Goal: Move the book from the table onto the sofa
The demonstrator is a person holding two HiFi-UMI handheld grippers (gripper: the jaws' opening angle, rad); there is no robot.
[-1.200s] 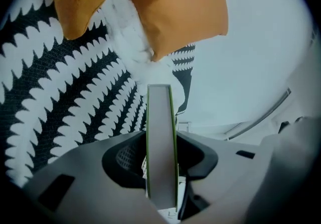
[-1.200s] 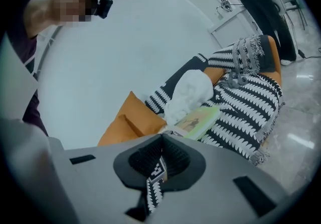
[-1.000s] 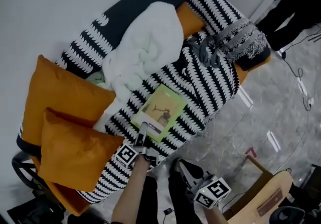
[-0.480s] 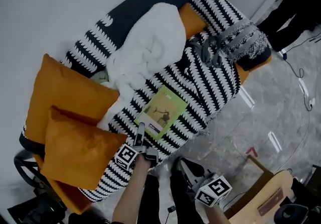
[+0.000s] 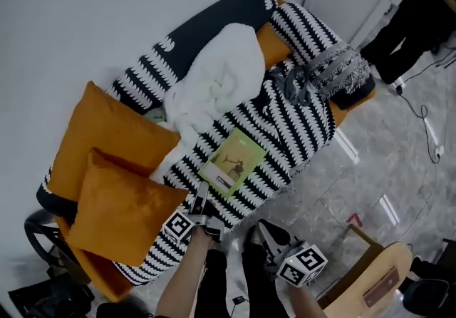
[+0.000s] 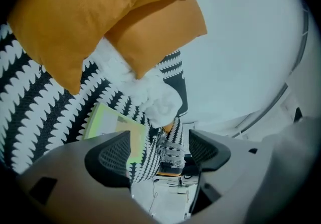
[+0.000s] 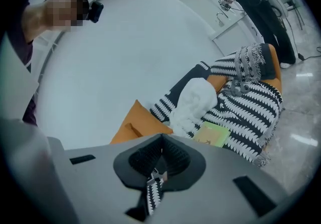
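Note:
A green-covered book [image 5: 233, 162] lies flat on the seat of the sofa [image 5: 296, 120], which is draped in a black-and-white patterned throw. My left gripper [image 5: 201, 194] hovers just short of the book's near edge, jaws open and empty. From the left gripper view the book [image 6: 113, 125] shows beyond the left pad, and nothing sits in the left gripper [image 6: 158, 150]. My right gripper [image 5: 265, 232] hangs lower right, off the sofa's front edge. The right gripper [image 7: 159, 160] is shut and holds nothing, with the book [image 7: 213, 134] well beyond it.
Two orange cushions [image 5: 121, 213] lean at the sofa's left end. A white blanket [image 5: 217, 81] is heaped behind the book, and a grey fringed throw [image 5: 335, 67] covers the right arm. A wooden chair [image 5: 377, 281] stands lower right. A person in dark clothes [image 5: 413, 24] stands beyond, with cables on the floor.
My left gripper has lifted and drawn back from the book's near edge. The right gripper rose a little. The book stays on the sofa, and the view has pulled back.

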